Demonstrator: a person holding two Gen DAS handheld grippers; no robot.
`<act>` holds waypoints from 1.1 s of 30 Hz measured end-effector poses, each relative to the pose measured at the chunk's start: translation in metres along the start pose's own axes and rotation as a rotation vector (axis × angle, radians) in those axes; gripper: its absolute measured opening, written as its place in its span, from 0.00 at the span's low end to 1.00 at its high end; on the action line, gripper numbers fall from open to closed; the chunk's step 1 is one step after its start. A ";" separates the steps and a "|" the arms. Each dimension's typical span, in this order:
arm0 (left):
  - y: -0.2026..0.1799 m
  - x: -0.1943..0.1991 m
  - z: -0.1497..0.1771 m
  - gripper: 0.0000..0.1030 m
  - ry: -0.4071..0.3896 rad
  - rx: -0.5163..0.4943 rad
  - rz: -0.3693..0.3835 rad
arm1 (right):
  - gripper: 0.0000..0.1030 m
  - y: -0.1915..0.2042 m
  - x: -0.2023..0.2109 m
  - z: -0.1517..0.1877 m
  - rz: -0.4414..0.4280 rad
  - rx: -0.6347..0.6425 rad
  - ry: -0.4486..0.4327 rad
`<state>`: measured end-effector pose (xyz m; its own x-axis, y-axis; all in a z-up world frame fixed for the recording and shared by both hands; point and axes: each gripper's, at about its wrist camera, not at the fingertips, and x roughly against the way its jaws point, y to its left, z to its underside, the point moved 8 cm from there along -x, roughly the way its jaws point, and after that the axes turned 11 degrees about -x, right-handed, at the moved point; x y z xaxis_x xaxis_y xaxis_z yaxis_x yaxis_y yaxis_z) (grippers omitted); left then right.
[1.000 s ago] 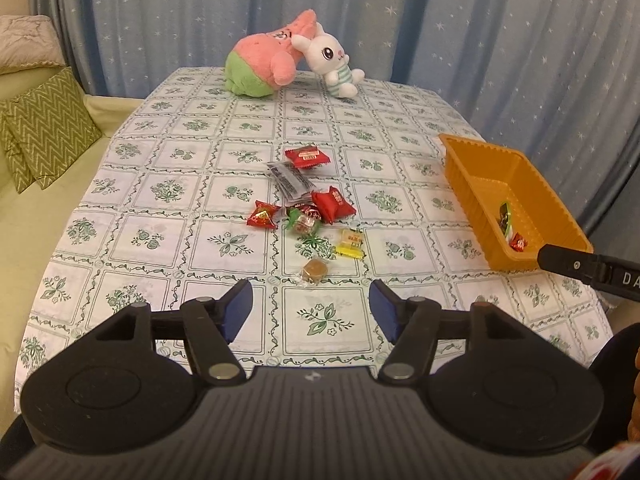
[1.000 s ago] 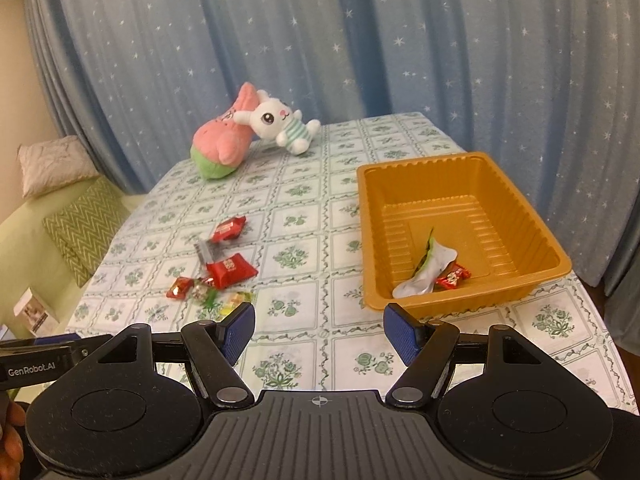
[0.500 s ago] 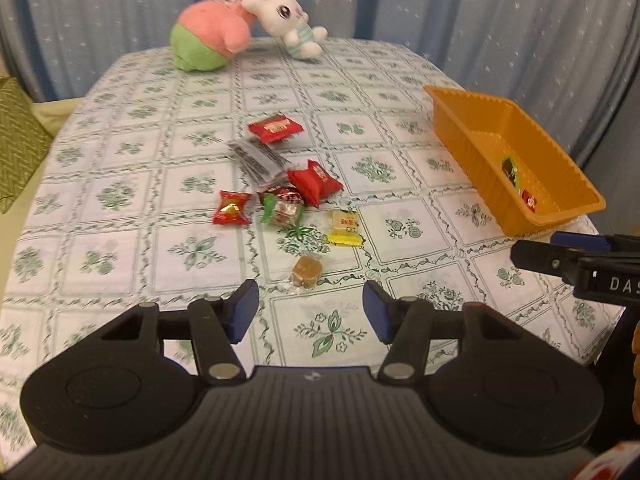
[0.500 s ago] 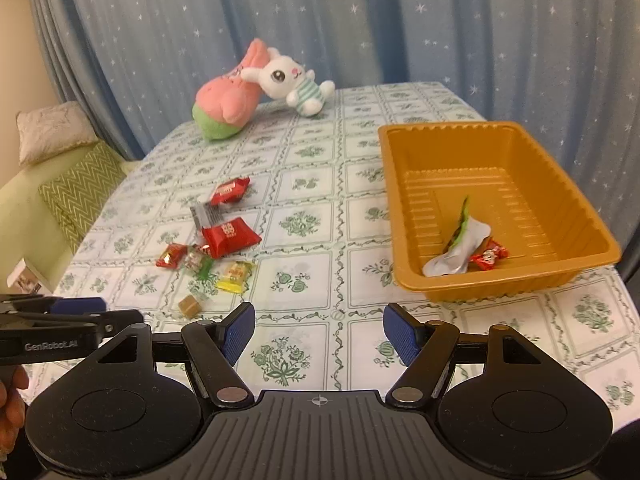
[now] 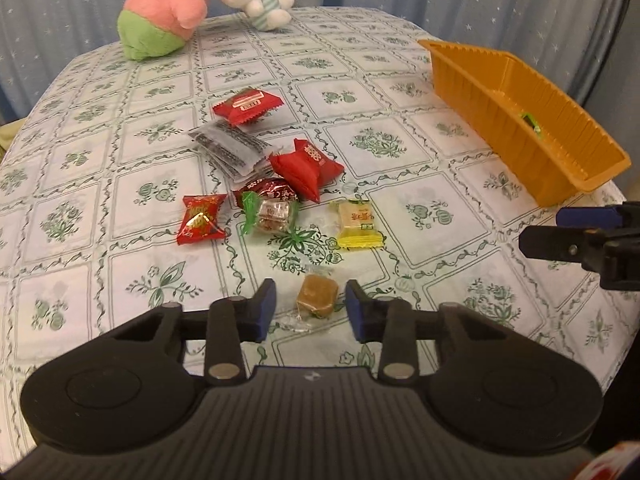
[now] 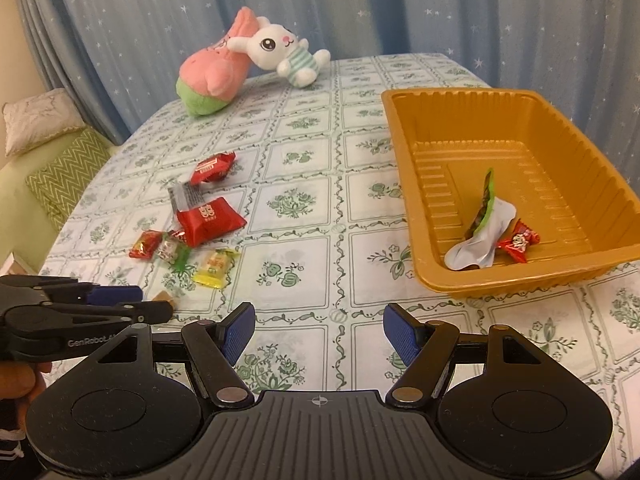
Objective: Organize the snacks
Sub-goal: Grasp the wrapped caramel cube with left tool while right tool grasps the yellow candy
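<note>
- The left gripper [image 5: 311, 307] points down at the table [image 5: 440, 216], and its jaws are closing. The gap is now narrow. The brown caramel candy [image 5: 317, 295] in a clear wrapper lies between the blue pads [image 5: 267, 309], but the pads do not touch it yet.
- From this caramel, the yellow candy [image 5: 357, 224] lies at about 1 o'clock, near. The green-wrapped candy [image 5: 270, 213] is at about 11 o'clock, and the small red candy [image 5: 200, 220] is at 10 o'clock, just beside the green one.
- Farther up at 12 o'clock lie the red pillow packet [image 5: 308, 168], the grey printed packet [image 5: 230, 146] and another red packet [image 5: 248, 105]. The grey packet lies between the two red ones.
- The orange tray [image 6: 404, 136] stands at 2 o'clock of the pile, well apart from it. Inside, near its front wall, lie a white and green wrapper [image 6: 482, 232] and a small red candy in the tray [image 6: 519, 242], which touch each other.
- The right gripper [image 6: 319, 334] hovers over the tablecloth with its jaws wide and nothing between them. The tray is at its 1 o'clock.
- At the far edge of the table, a pink plush toy [image 6: 212, 72] and a white rabbit plush [image 6: 284, 54] lean against each other.
</note>
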<state>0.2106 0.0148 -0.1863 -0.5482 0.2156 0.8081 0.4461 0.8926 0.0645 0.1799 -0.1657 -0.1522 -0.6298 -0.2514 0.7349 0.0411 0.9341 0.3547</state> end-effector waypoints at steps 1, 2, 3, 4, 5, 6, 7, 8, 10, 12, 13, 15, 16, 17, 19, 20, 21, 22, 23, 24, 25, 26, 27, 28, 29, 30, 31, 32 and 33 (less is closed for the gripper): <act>-0.001 -0.002 0.000 0.24 0.003 -0.004 0.003 | 0.69 0.000 -0.002 -0.001 0.001 -0.001 0.002; -0.001 -0.004 0.000 0.23 0.007 -0.008 0.005 | 0.69 0.000 -0.005 -0.001 0.001 -0.002 0.004; -0.001 -0.004 0.000 0.22 0.004 -0.012 0.000 | 0.69 0.000 -0.007 -0.001 0.002 -0.002 0.006; -0.002 -0.005 -0.001 0.19 0.005 -0.015 -0.005 | 0.69 0.001 -0.009 -0.002 0.003 0.000 0.008; -0.001 -0.005 -0.001 0.19 0.006 -0.012 -0.008 | 0.69 0.002 -0.011 -0.003 0.003 0.002 0.009; 0.000 -0.004 -0.001 0.18 0.006 0.002 -0.008 | 0.69 0.003 -0.013 -0.003 0.002 0.004 0.010; 0.003 -0.003 -0.001 0.18 0.006 0.020 -0.020 | 0.69 0.005 -0.015 -0.003 -0.001 0.007 0.012; 0.006 0.000 -0.001 0.18 0.002 0.036 -0.040 | 0.69 0.008 -0.018 -0.004 -0.004 0.012 0.015; 0.013 0.007 0.000 0.18 -0.013 0.081 -0.073 | 0.69 0.016 -0.022 -0.005 -0.017 0.023 0.016; 0.022 0.014 0.000 0.18 -0.026 0.139 -0.096 | 0.69 0.027 -0.027 -0.006 -0.035 0.042 0.012; 0.026 0.018 0.000 0.18 -0.034 0.163 -0.109 | 0.68 0.034 -0.030 -0.006 -0.047 0.054 0.012; 0.033 0.025 0.001 0.18 -0.047 0.209 -0.125 | 0.68 0.048 -0.038 -0.005 -0.071 0.079 0.010; 0.036 0.029 0.001 0.18 -0.054 0.230 -0.132 | 0.68 0.055 -0.042 -0.005 -0.078 0.090 0.011; 0.039 0.032 0.001 0.18 -0.060 0.246 -0.136 | 0.67 0.062 -0.048 -0.004 -0.087 0.097 0.014; 0.043 0.039 0.001 0.18 -0.074 0.278 -0.142 | 0.57 0.073 -0.060 -0.002 -0.101 0.107 0.026; 0.045 0.042 0.002 0.18 -0.080 0.291 -0.145 | 0.54 0.078 -0.065 -0.001 -0.104 0.115 0.030; 0.047 0.044 0.002 0.18 -0.086 0.299 -0.148 | 0.54 0.082 -0.071 0.000 -0.103 0.120 0.033; 0.049 0.047 0.002 0.18 -0.092 0.306 -0.151 | 0.53 0.086 -0.076 0.000 -0.102 0.123 0.033; 0.051 0.049 0.001 0.18 -0.098 0.313 -0.152 | 0.52 0.089 -0.082 0.000 -0.095 0.127 0.031; 0.052 0.052 0.001 0.18 -0.104 0.321 -0.153 | 0.51 0.091 -0.087 0.000 -0.085 0.131 0.030; 0.054 0.053 0.001 0.18 -0.109 0.327 -0.155 | 0.47 0.092 -0.091 -0.001 -0.075 0.136 0.028; 0.055 0.055 0.001 0.18 -0.113 0.331 -0.157 | 0.43 0.094 -0.095 -0.001 -0.064 0.142 0.025; 0.056 0.056 0.001 0.18 -0.116 0.334 -0.159 | 0.41 0.095 -0.098 -0.001 -0.053 0.149 0.023; 0.057 0.057 0.001 0.18 -0.118 0.337 -0.160 | 0.38 0.097 -0.100 -0.001 -0.040 0.165 0.011; 0.057 0.058 0.001 0.18 -0.119 0.339 -0.159 | 0.34 0.098 -0.101 0.000 -0.027 0.188 0.004; 0.057 0.058 0.001 0.18 -0.119 0.340 -0.157 | 0.31 0.099 -0.101 0.001 -0.019 0.206 0.001; 0.057 0.059 0.001 0.18 -0.119 0.340 -0.155 | 0.26 0.099 -0.101 0.002 -0.014 0.216 -0.001; 0.055 0.059 0.000 0.18 -0.119 0.340 -0.152 | 0.26 0.099 -0.100 0.003 -0.012 0.219 -0.001; 0.054 0.060 0.000 0.18 -0.120 0.338 -0.150 | 0.24 0.097 -0.098 0.003 -0.011 0.218 -0.003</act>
<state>0.2022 0.0756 -0.1346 -0.6777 0.0992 0.7286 0.1070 0.9936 -0.0357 0.2436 -0.0494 -0.1918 -0.6317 -0.2615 0.7298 -0.1341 0.9641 0.2293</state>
